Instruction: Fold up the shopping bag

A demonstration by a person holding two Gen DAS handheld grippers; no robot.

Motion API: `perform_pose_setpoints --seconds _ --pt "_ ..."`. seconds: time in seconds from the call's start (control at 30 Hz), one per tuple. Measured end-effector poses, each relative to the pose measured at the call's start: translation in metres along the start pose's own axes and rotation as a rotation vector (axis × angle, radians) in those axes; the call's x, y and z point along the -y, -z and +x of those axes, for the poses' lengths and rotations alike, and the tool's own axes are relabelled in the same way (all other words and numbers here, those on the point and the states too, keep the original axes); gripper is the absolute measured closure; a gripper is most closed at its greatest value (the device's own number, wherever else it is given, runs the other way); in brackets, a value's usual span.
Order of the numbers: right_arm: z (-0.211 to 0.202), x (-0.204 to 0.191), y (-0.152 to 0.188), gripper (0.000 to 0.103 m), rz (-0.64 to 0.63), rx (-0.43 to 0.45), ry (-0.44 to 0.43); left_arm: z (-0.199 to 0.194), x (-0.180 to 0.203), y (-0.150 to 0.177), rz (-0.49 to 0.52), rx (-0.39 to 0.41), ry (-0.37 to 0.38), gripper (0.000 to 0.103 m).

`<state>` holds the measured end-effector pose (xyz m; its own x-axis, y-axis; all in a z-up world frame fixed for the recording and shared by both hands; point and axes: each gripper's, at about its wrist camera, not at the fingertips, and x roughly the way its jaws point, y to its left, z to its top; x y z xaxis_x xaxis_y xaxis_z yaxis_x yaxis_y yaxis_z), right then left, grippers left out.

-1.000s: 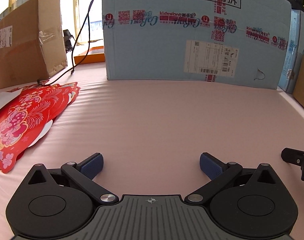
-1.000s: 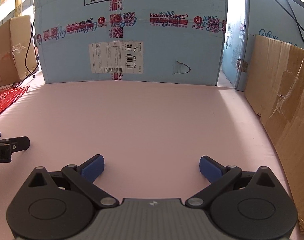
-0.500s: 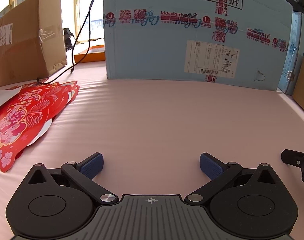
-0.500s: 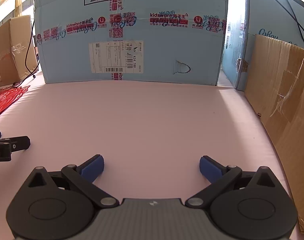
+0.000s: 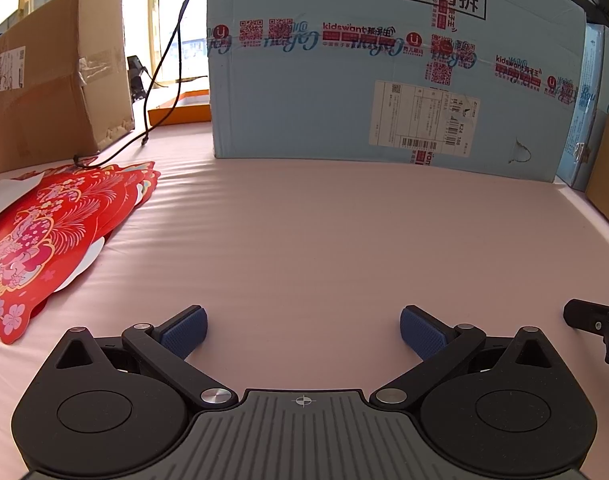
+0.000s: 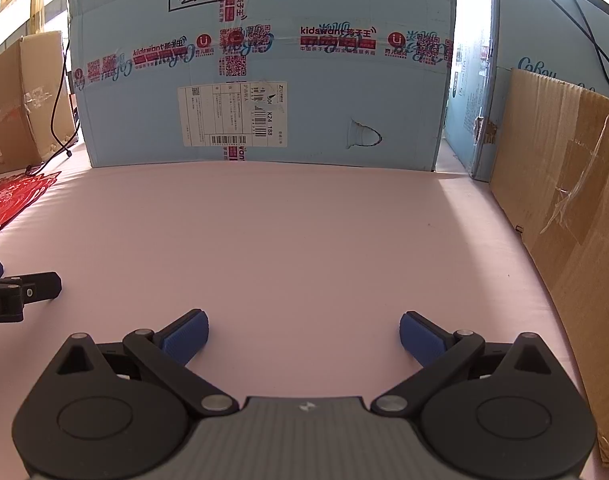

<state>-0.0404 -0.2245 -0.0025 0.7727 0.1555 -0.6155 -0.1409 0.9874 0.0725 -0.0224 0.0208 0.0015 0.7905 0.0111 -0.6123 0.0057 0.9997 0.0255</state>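
Note:
A stack of flat red shopping bags with pink and gold flower prints lies on the pink table cover at the left; its far corner shows in the right wrist view as red bags. My left gripper hovers low over bare pink cloth, open and empty, to the right of the bags. My right gripper is open and empty too, further right. Each gripper's tip shows at the edge of the other's view: right gripper, left gripper.
A big light-blue carton stands across the back of the table. A brown box and a black cable are at the back left. Brown cardboard walls the right side. Pink table cover stretches between.
The left wrist view has shifted slightly, so the red bags sit a little further left and lower. The right gripper has barely moved. Both stay open.

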Motion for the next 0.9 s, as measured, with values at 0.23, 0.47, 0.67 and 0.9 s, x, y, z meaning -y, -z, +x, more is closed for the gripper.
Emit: perform_pose_setpoints --seconds 0.23,0.47,0.67,0.9 --pt "0.0026 -0.0060 -0.0002 0.000 -0.002 -0.001 0.000 -0.0011 0.0013 0.0011 0.001 0.000 -0.005 0.000" --pt "0.0031 -0.0072 0.0003 0.000 -0.002 -0.001 0.001 -0.0016 0.0018 0.0016 0.005 -0.001 -0.010 0.000" --pt "0.0043 -0.0077 0.0002 0.000 0.000 -0.002 -0.001 -0.0012 0.0024 0.0017 0.006 -0.002 -0.011 0.000" --pt "0.0047 -0.0074 0.0009 0.000 -0.003 -0.004 0.001 -0.0011 0.0018 0.0015 0.005 -0.003 -0.009 0.000"
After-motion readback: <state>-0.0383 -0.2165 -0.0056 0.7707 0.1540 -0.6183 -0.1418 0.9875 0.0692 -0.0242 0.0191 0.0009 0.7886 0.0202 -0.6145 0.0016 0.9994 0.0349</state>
